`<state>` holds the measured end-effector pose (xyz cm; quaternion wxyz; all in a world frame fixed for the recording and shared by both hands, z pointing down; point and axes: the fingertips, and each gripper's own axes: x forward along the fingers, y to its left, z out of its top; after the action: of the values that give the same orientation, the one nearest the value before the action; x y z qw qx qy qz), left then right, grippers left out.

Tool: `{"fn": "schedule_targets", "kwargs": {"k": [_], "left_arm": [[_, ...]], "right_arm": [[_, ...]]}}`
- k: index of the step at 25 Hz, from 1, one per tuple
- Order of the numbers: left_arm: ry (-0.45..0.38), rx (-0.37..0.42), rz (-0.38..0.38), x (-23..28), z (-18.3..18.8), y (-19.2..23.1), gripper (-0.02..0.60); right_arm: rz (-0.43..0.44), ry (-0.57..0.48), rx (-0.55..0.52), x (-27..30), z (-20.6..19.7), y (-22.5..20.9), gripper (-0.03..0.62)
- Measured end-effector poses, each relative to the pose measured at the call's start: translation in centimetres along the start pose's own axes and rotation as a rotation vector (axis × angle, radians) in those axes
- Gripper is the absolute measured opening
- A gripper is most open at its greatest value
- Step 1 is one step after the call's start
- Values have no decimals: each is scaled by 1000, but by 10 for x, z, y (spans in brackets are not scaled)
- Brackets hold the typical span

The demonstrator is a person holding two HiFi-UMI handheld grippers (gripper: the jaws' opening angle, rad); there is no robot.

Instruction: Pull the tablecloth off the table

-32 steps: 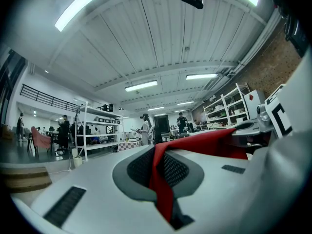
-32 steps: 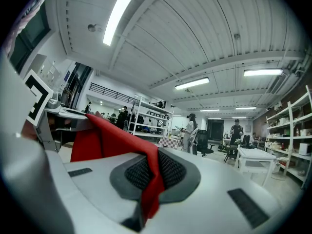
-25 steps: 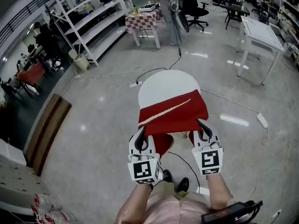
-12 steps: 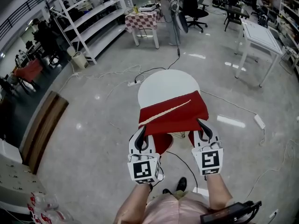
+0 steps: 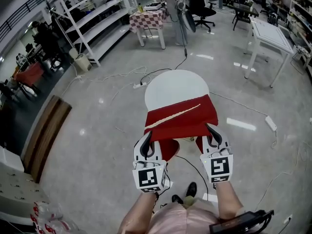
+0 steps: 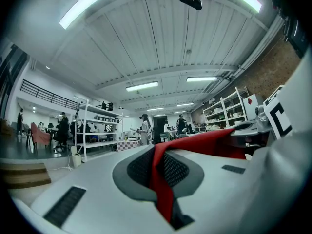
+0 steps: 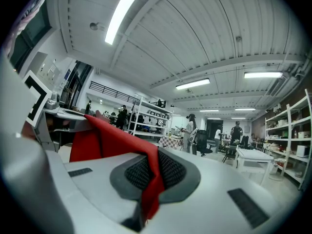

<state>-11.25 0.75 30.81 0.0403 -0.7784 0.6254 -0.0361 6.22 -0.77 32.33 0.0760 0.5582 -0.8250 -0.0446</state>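
Tablecloth (image 5: 183, 118), red, is pinched at both near corners: the left fingers (image 5: 145, 149) are clamped tight on one, the right fingers (image 5: 214, 136) on the other. Beyond them it has slid slightly nearer over the last second, baring more white desk (image 5: 175, 84); roughly half looks still covered, so pulling must continue

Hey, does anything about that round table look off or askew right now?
Yes: the red tablecloth is askew, covering only the near half of the round white table, with a pale strip running diagonally across it. The left gripper and right gripper pinch its near corners.
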Motion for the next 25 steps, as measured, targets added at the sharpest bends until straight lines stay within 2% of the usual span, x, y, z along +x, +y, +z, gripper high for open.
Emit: {"fn": "schedule_targets", "kwargs": {"k": [14,25], "left_arm": [[-22,2,-14,-17,11,1,34],[-33,-3,-13,-36,12,18,34]], "right_arm": [[-20,-18,-11,-18,13,8,25],[-22,-28,-23,-27,23,32,25]]}}
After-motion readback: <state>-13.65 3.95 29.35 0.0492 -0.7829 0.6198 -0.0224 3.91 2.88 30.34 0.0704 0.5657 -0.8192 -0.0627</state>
